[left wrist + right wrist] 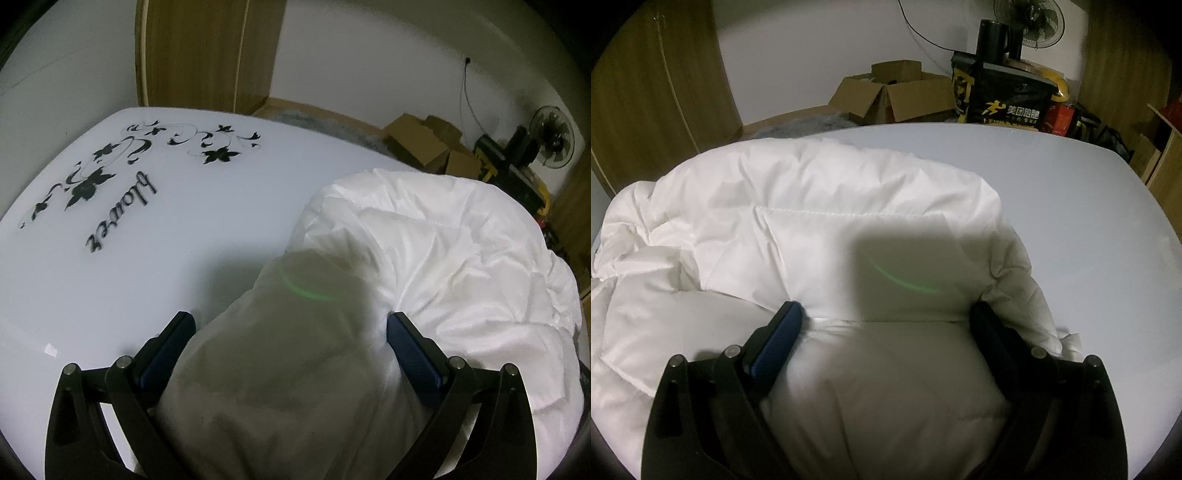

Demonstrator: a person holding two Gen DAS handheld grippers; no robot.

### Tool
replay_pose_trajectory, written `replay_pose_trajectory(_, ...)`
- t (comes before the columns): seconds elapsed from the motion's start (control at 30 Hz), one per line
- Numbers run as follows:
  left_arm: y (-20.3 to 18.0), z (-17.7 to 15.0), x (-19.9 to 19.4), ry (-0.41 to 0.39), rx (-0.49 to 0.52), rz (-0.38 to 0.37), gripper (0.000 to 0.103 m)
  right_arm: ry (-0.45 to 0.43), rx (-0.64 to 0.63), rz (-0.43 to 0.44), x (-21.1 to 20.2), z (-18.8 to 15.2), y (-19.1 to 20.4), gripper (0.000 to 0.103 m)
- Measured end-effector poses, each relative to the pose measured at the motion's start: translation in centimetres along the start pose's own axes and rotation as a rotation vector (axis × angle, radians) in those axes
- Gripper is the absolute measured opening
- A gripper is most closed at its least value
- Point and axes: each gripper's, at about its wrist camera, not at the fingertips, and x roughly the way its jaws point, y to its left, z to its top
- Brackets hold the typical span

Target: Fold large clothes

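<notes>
A white puffy quilted jacket (443, 258) lies bunched on the white table (147, 258); it also shows in the right wrist view (812, 206). My left gripper (291, 328) is open, its blue-padded fingers (170, 347) set wide on either side of a padded fold of the jacket, which fills the gap. My right gripper (886, 317) is open too, with fingers (779, 339) wide apart astride another thick fold of the jacket. The gripper shadows darken the fabric between the fingers.
The table carries a black flower print with the word "flower" (122, 210) at the left. Beyond it stand cardboard boxes (886, 92), a black delivery bag (1001, 99), a fan (552, 136) and wooden wardrobe panels (210, 51).
</notes>
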Motion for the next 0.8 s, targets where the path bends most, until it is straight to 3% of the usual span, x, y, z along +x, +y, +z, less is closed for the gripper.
replay_pose_trajectory(0.1, 0.8, -1.1, -3.6, -0.008, -0.023, 0.009, 0.103, 0.030, 0.040, -0.031, -2.2, 0.6, 0.3, 0.090)
replay_pose_trajectory(0.2, 2.3, -2.9, -7.5, -0.008, -0.067, -0.019, 0.103, -0.054, 0.151, 0.132, -6.8, 1.6, 2.6, 0.081)
replay_pose_trajectory(0.27, 2.9, -4.1, -9.9, -0.014, -0.068, -0.058, 0.103, -0.041, 0.139, 0.168, -7.8, 2.5, 5.4, 0.055)
replay_pose_trajectory(0.3, 3.0, -4.5, -10.7, -0.019, -0.062, -0.065, 0.103, -0.016, 0.116, 0.206, -8.0, 3.1, 8.1, 0.048)
replay_pose_trajectory(0.33, 3.1, -5.1, -12.0, -0.038, -0.049, -0.067, 0.103, -0.001, 0.089, 0.217, -7.8, 3.5, 10.0, 0.024)
replay_pose_trajectory(0.37, 3.1, -5.6, -13.1, -0.065, -0.037, -0.059, 0.103, 0.005, 0.075, 0.214, -7.5, 3.7, 11.3, 0.014)
replay_pose_trajectory(0.47, 3.8, -7.3, -16.6, -0.167, -0.007, -0.001, 0.103, 0.052, 0.040, 0.177, -4.4, 3.7, 15.9, 0.014)
replay_pose_trajectory(0.53, 4.5, -7.9, -17.7, -0.166, -0.014, -0.011, 0.103, 0.201, 0.041, 0.161, -0.1, 2.3, 17.2, 0.014)
replay_pose_trajectory(0.57, 4.8, -7.9, -17.8, -0.158, -0.020, -0.012, 0.103, 0.173, 0.020, 0.142, 0.3, 1.8, 17.4, 0.014)
replay_pose_trajectory(0.67, 6.6, -8.1, -18.1, -0.112, -0.072, -0.020, 0.103, 0.241, -0.112, 0.071, -1.0, 1.7, 19.0, 0.014)
replay_pose_trajectory(0.73, 7.4, -8.1, -18.1, -0.102, -0.105, -0.029, 0.103, 0.210, -0.070, 0.165, -4.9, 1.2, 17.8, 0.014)
replay_pose_trajectory(0.8, 7.5, -8.2, -18.0, -0.092, -0.115, -0.046, 0.103, 0.164, -0.073, 0.202, -8.4, -0.8, 16.7, 0.014)
